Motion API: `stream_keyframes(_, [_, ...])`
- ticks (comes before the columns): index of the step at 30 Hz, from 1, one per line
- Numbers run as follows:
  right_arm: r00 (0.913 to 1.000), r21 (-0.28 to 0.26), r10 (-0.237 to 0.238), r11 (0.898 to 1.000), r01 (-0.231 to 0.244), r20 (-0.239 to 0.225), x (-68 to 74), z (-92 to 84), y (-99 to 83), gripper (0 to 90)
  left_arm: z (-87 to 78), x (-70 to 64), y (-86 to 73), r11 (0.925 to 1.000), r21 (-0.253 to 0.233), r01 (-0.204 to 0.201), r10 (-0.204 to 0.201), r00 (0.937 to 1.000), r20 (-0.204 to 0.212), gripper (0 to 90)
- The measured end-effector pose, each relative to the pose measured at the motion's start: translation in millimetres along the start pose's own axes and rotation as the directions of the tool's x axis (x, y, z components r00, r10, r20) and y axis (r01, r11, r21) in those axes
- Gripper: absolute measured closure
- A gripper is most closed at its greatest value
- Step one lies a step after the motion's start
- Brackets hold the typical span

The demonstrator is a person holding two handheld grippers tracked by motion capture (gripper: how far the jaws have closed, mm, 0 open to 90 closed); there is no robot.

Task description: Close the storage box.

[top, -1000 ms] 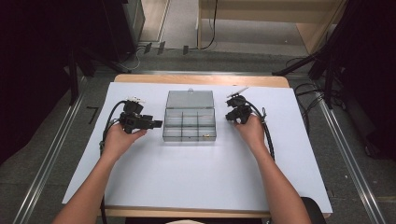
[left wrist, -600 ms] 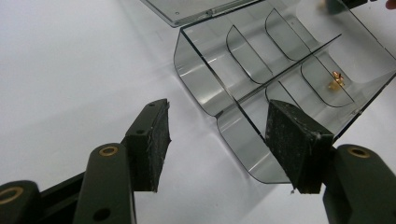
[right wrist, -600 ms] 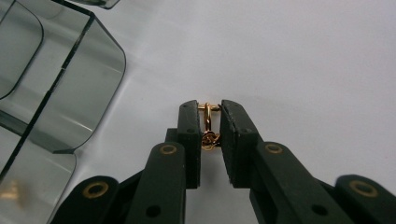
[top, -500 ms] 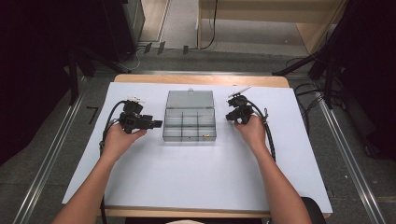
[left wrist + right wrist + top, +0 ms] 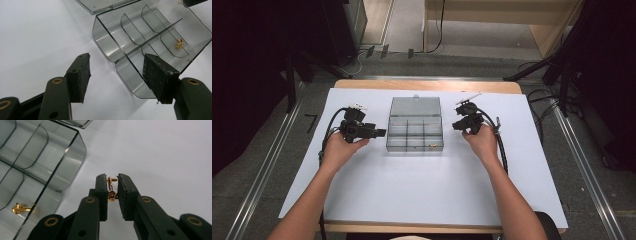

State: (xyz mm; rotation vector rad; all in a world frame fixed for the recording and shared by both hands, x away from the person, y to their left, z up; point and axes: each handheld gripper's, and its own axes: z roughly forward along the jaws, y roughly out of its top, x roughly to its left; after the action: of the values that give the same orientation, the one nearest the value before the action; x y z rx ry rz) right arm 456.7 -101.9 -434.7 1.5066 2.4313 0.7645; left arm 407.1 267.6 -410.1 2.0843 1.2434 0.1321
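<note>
From the high view, a clear compartment box [image 5: 414, 134] sits in the middle of the white table [image 5: 422, 190], its lid [image 5: 415, 106] laid open flat on the far side. The left gripper [image 5: 379, 133] rests just beside the box's left wall, pointing at it. The right gripper [image 5: 456, 125] sits just off the box's right wall, held in the person's right hand [image 5: 483, 142]. A tiny gold speck lies in the box's near right compartment.

In the left gripper view, the left gripper [image 5: 117, 75] has its jaws spread wide, and they have just been opening a little further. Nothing is pressed between the pads; the rounded corner of the box [image 5: 140, 42] stands beyond them, partly behind one pad. A small gold earring in the box [image 5: 179, 44] lies in one of the far compartments.

In the right gripper view, the right gripper [image 5: 112, 182] has its jaws drawn close together, pinching a gold clip earring [image 5: 111, 188] between the pads, with its clip end poking out past the tips. It hangs over the bare white table, just beside the box [image 5: 50, 162]. The other earring [image 5: 19, 208] shows through the clear wall at the lower left.
</note>
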Motion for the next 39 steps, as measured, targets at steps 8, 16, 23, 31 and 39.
stream_keyframes(8, [0.9997,-0.016,-0.011,1.000,0.011,-0.020,6.9,-9.5,-1.6,80.5,2.1,-0.5,1.9,1.0000,0.010,0.000,0.000,1.0000,0.005,39.4])
stream_keyframes(16, [0.9986,-0.036,-0.033,0.999,0.031,-0.041,14.7,-21.5,-5.4,81.6,3.9,-1.7,5.1,0.9998,0.012,-0.012,0.012,0.9999,0.010,39.4])
stream_keyframes(23, [0.9979,-0.050,-0.046,0.998,0.044,-0.045,20.1,-27.3,-7.5,81.9,4.4,-2.7,6.7,0.9999,0.007,-0.012,0.012,0.9998,0.013,39.3])
stream_keyframes(31, [0.9970,-0.057,-0.050,0.997,0.046,-0.060,25.3,-32.4,-8.2,81.9,4.7,-2.3,6.8,0.9998,0.010,-0.016,0.015,0.9998,0.010,39.3])
stream_keyframes(39, [0.9959,-0.072,-0.059,0.996,0.054,-0.069,29.9,-37.7,-7.7,81.9,4.6,-2.4,6.8,0.9999,0.009,-0.015,0.015,0.9998,0.010,39.3])
